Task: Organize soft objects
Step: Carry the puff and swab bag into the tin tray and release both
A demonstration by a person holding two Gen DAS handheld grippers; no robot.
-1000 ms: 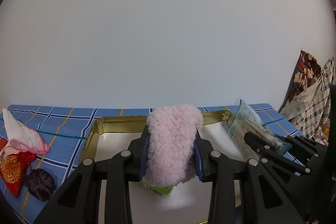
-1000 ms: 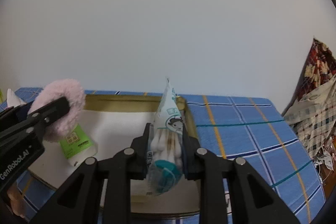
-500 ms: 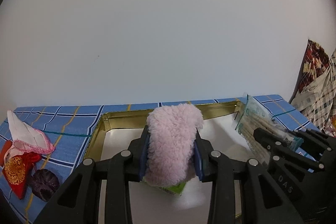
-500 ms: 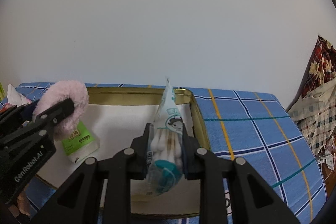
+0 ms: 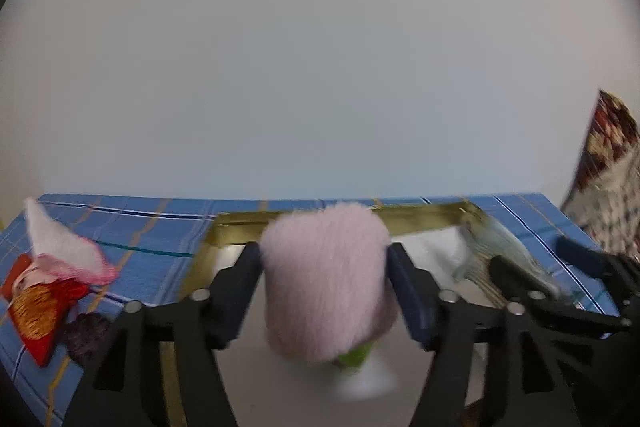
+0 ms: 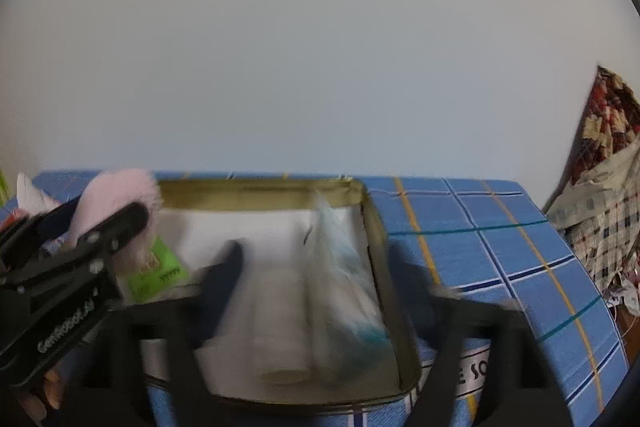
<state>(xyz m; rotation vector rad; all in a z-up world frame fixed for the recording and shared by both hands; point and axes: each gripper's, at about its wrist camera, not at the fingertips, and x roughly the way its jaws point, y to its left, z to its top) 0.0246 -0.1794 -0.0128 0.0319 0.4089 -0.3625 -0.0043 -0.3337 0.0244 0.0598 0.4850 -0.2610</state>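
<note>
Both grippers have just been opening over the shallow gold-rimmed rectangular tin (image 6: 372,227) that sits on the blue checked cloth (image 6: 480,227) covering the bench. In the left wrist view the left gripper (image 5: 326,279) stands with jaws spread; the fluffy pink fabric roll (image 5: 326,279) is between them, centre of frame, with a narrow gap at each pad — released or nearly so, above a green-labelled tube (image 6: 154,267) lying in the tin. In the right wrist view the right gripper (image 6: 320,275) is also spread wide, and the clear plastic pouch of cotton swabs (image 6: 344,287) tips free at lower centre, against the tin's right wall. Risk, as a judgement: the pink roll may land on the tube and roll toward the rim, and the pouch, leaning on the wall, could slide over it. At the lower left of the left wrist view, a white pink-edged cloth (image 5: 60,247), a red embroidered pouch (image 5: 40,311) and a dark purple item (image 5: 86,337) lie on the cloth — outside the tin.
</note>
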